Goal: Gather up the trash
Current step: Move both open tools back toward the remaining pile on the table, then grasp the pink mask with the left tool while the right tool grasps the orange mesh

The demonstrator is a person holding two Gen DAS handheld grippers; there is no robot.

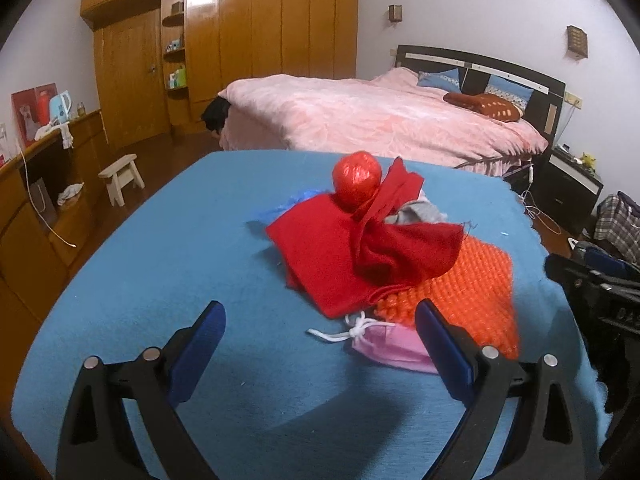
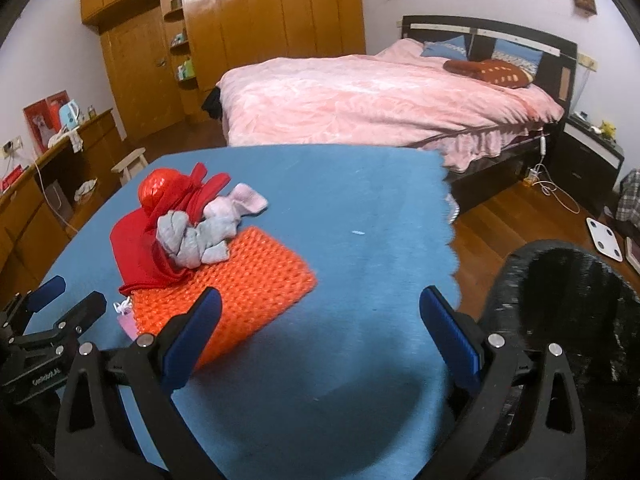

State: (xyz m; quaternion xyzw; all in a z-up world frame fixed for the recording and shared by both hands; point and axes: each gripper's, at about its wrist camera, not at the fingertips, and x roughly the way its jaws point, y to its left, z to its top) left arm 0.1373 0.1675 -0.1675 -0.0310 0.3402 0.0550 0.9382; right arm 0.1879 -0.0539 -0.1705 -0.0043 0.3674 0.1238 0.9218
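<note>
On bench, 12 o'clock: trash pile untouched | left gripper, right gripper jaws wide, empty | bin at 3 o'clock

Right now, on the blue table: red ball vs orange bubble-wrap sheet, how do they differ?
The red ball is round and stands up from the pile; the orange bubble-wrap sheet lies flat. The ball has a glossy, crinkled skin; the sheet is covered in raised bumps. The ball sits at the far end of the pile, against the red cloth; the sheet is at the near end, partly under that cloth. Both lie untouched on the blue table cover, with both grippers open.
</note>
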